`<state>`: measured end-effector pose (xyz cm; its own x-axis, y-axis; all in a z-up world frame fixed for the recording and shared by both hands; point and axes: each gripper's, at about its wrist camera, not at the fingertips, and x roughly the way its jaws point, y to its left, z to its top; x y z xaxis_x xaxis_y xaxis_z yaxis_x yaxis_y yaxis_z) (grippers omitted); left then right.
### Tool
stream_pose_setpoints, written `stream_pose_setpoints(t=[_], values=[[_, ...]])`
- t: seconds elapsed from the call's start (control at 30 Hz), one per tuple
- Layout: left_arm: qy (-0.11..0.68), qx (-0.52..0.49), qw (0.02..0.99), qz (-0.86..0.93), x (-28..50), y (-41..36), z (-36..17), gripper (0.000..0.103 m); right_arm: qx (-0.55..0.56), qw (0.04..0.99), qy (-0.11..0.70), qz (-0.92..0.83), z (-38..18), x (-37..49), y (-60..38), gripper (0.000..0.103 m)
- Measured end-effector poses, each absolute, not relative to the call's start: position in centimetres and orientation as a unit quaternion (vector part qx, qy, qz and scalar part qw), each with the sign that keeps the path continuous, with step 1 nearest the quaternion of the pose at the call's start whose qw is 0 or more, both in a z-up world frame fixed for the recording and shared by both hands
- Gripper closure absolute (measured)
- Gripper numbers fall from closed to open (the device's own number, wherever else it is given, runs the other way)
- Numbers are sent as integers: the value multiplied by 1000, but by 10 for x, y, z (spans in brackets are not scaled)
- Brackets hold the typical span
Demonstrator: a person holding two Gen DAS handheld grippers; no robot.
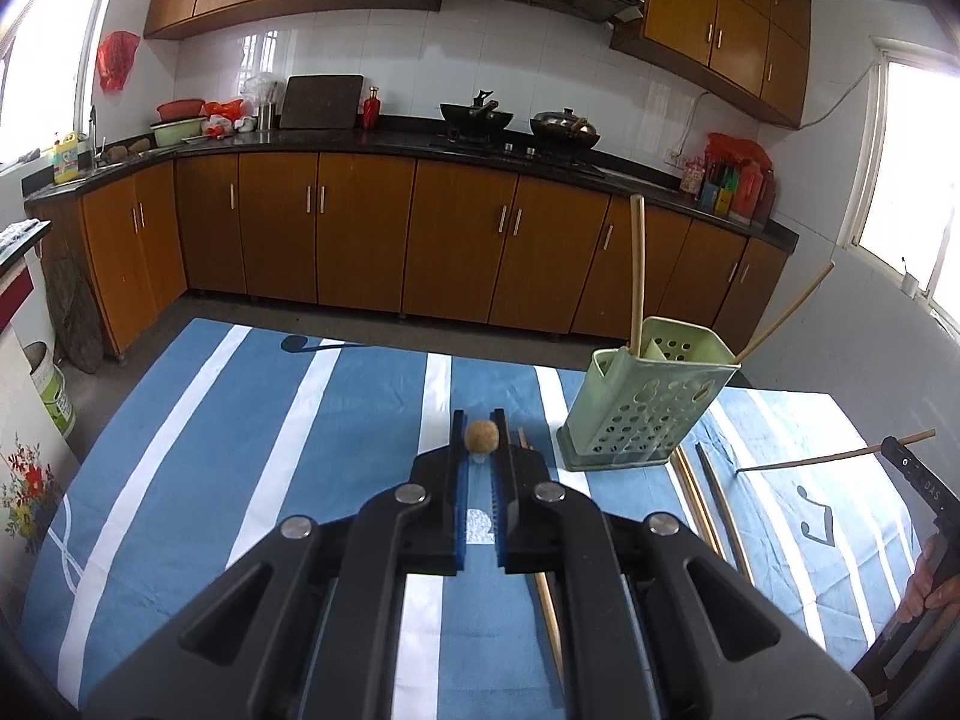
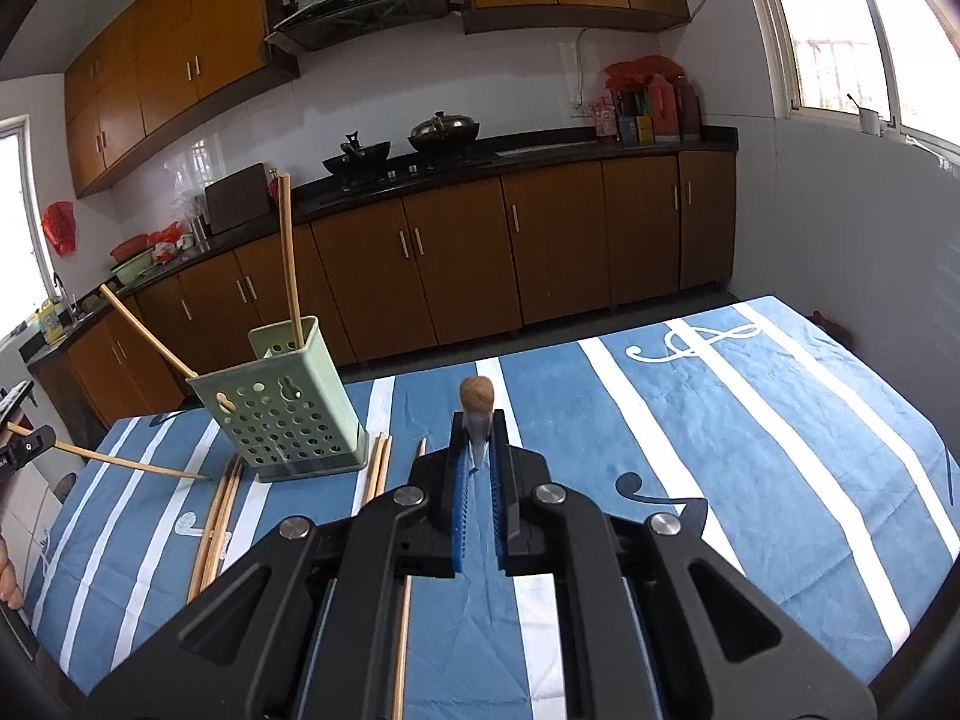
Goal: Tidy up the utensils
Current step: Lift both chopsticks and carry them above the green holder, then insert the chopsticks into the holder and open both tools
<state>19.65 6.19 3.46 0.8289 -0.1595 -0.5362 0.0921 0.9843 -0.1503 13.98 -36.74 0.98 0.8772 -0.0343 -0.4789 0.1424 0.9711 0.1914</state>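
Cloth (image 1: 270, 450): blue w/ white stripes. Holder (image 1: 642, 408): pale green, perforated. Chopsticks (image 2: 222, 516): tan. Tongs' pads (image 1: 461, 498): blue. Cabinets (image 1: 360, 228): brown-orange.

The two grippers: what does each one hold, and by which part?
The left gripper holds a chopstick near its thick end; the right gripper holds a second chopstick, also near its thick end. Both thin tips slant down.

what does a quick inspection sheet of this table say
surface: blue white-striped tablecloth, flat
job's things: pale green perforated plastic holder upright, two standing chopsticks inside; loose wooden chopsticks lying beside it
clutter: nothing seen
grippers: left gripper shut on left-held chopstick; right gripper shut on right-held chopstick
cables: white wall cable above counter
surroundings: brown wooden cabinets, black woks on stove
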Motion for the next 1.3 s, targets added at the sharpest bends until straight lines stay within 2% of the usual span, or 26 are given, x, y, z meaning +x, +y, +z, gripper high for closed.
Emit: stream_pose_setpoints(t=[0.4, 0.93, 1.3], values=[[272, -64, 958, -72, 197, 63, 51, 96, 98, 969, 224, -31, 30, 144, -358, 96], [196, -60, 964, -171, 177, 20, 163, 96, 127, 982, 115, 73, 135, 155, -324, 96], [149, -63, 976, -144, 216, -24, 187, 96, 108, 988, 79, 73, 148, 190, -295, 96]])
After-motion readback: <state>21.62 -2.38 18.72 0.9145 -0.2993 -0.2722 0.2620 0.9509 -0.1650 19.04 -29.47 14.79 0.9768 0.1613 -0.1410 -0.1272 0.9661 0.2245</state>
